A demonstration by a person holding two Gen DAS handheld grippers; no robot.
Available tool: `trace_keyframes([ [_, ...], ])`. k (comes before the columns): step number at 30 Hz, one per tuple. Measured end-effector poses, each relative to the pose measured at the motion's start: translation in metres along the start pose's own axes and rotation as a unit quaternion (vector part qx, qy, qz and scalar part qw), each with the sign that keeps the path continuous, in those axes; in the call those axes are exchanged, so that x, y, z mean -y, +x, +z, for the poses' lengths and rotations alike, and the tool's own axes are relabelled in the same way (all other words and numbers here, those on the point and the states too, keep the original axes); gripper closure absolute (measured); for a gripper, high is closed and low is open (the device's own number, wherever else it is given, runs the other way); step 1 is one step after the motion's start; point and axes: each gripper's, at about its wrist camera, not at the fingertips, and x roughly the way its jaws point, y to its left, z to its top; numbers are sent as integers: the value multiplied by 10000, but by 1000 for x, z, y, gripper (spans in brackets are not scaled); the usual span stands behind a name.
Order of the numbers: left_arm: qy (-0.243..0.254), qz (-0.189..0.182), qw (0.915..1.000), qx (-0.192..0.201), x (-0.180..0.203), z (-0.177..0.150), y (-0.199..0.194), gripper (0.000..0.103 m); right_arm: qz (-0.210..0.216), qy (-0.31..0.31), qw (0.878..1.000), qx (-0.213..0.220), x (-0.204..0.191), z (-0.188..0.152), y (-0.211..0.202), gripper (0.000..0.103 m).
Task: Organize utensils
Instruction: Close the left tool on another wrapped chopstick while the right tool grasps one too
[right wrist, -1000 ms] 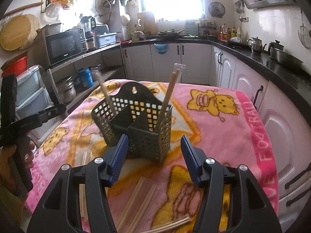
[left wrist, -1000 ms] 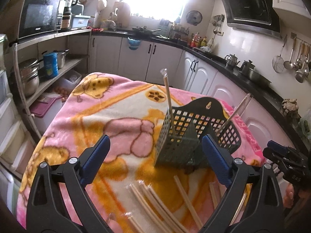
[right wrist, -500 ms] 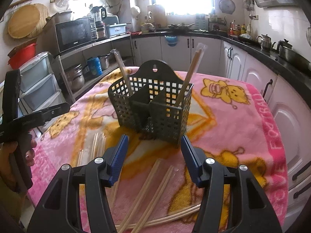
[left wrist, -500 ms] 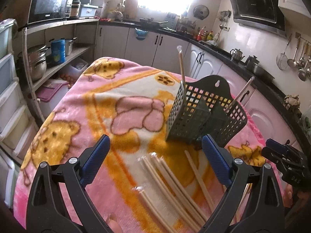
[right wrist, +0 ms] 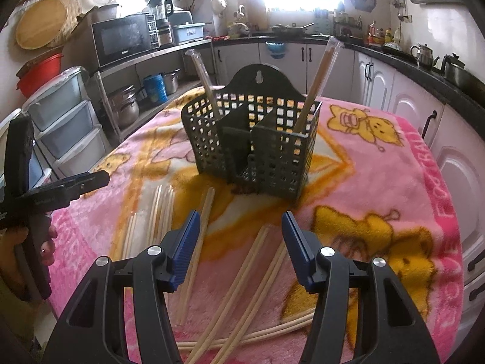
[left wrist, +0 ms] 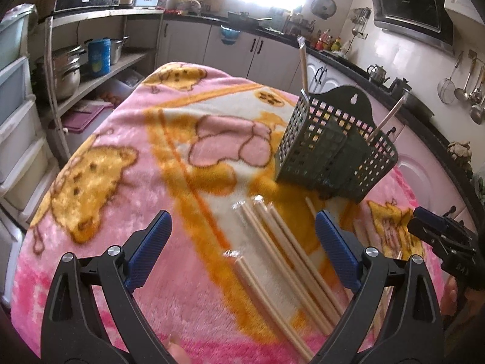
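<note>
A dark green slotted utensil basket (left wrist: 336, 154) (right wrist: 254, 145) stands on the pink blanket (left wrist: 127, 157), with one wrapped chopstick pair upright in its left compartment (right wrist: 206, 82) and one in its right (right wrist: 318, 82). Several loose wrapped chopstick pairs (left wrist: 285, 261) (right wrist: 242, 291) lie flat on the blanket in front of the basket. My left gripper (left wrist: 242, 248) is open and empty, hovering just above the nearest chopsticks. My right gripper (right wrist: 241, 245) is open and empty above other chopsticks. Each gripper shows at the edge of the other's view (left wrist: 439, 236) (right wrist: 60, 188).
The blanket covers a table (right wrist: 409, 182) in a kitchen. White cabinets and a dark counter (right wrist: 424, 69) run along the right and back. Open shelves with pots (left wrist: 63, 72) and plastic drawers (right wrist: 69, 124) stand to the left.
Both grippers have pulled back from the basket and dropped lower over the loose chopsticks, which now fill more of both views. Both stay open and empty.
</note>
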Motion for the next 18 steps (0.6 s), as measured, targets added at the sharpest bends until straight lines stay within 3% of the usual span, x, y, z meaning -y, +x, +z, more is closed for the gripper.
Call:
trace_keyframes([
  [6,-38,-68,9997,-249,-5,-17,6,20,99,-43,9998,-181,-4,-8,13,52],
  [11,-128,-272,9979,-575,-5,-33,15,43,163,-87,9994,-293,-4,-13,22,55],
  [18,-295,-467,9930,-1040,-1,-52,31,55,202,18,9987,-471,6,-16,37,60],
])
